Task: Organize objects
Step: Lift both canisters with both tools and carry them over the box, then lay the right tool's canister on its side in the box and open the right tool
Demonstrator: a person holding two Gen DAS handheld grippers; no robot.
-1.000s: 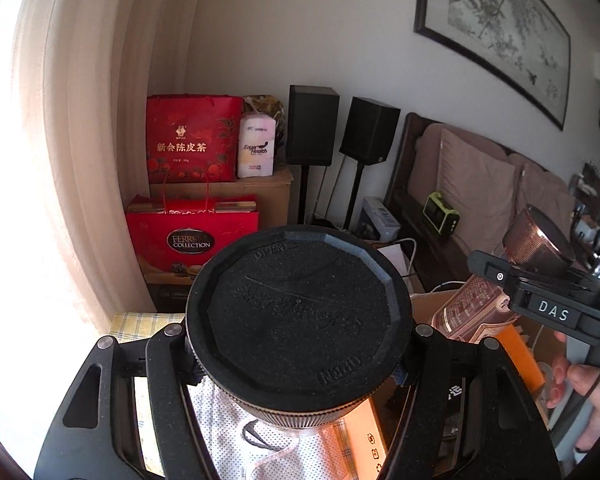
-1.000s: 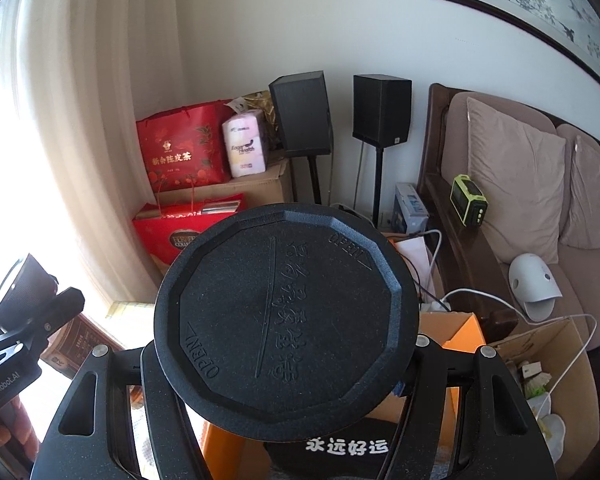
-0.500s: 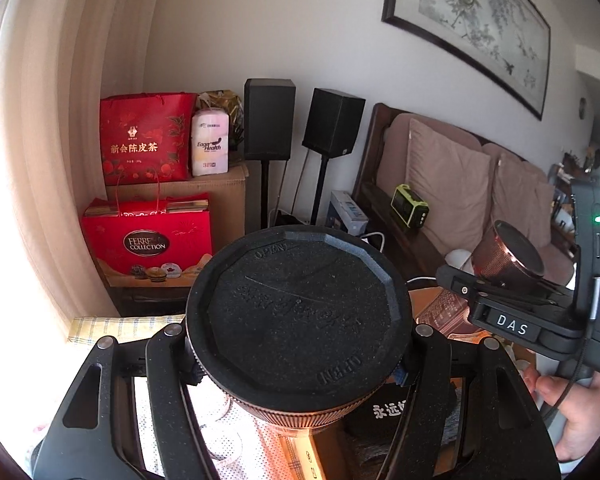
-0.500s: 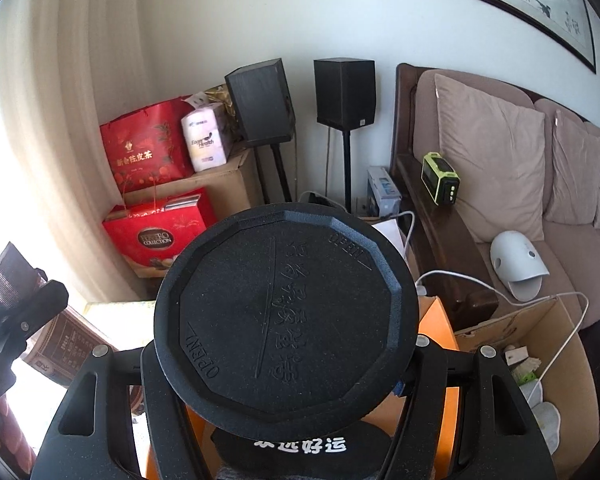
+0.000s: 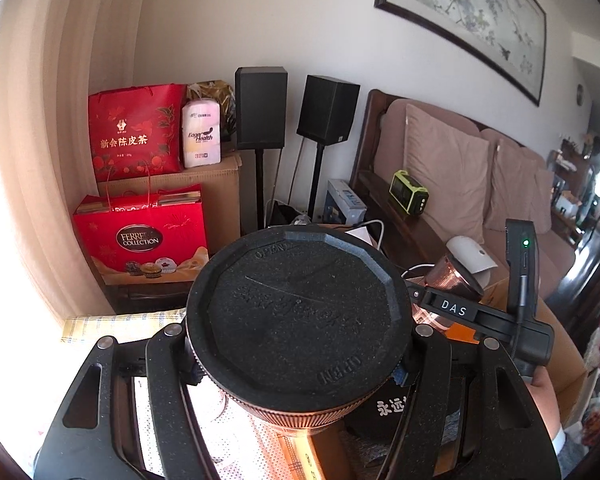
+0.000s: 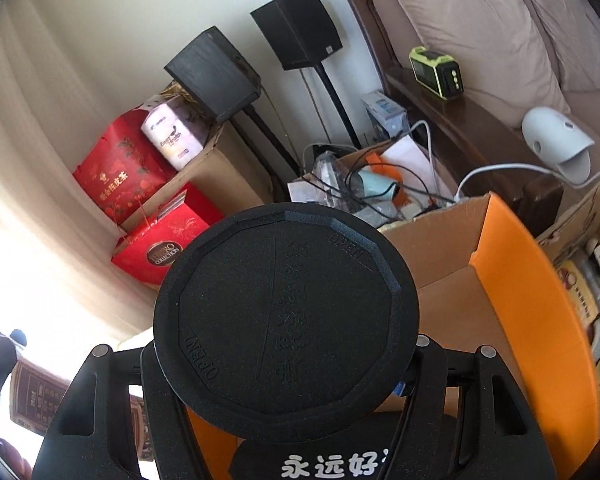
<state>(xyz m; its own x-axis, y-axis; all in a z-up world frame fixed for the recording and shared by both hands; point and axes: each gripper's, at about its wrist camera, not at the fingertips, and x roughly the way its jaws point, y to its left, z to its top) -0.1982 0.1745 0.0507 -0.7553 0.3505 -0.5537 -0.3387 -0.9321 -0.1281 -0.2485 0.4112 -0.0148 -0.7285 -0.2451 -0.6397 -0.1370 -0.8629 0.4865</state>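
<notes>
Over by the curtain (image 5: 32, 168) a red tea bag (image 5: 136, 130) stands on a cardboard box (image 5: 220, 192) with a Ferrero gift bag (image 5: 142, 240) below it, and just beside them two black speakers (image 5: 261, 108) rise on thin stands. Nearer, the left hand-held gripper (image 5: 300, 364) is clamped on a round tin (image 5: 300, 320), its fingers (image 5: 164, 360) pressing the ribbed copper wall on both sides, the black lid (embossed "OPEN" near its edge) turned to the lens and held up in the air. To the right of it, seen from the left wrist, the right hand-held gripper (image 5: 452, 304) grips a second tin (image 5: 454, 280) of the same copper colour; from its own camera that tin's black lid (image 6: 286, 328) fills the middle between the two fingers (image 6: 428, 360). Under it sits an orange-walled carton (image 6: 532, 320) with a black cap (image 6: 332, 460) printed in white characters, though I can't quite tell whether the cap lies in the carton or on its edge. Further right a brown sofa (image 5: 460, 168) holds cushions, a green radio (image 5: 410, 196) on its wooden arm.
</notes>
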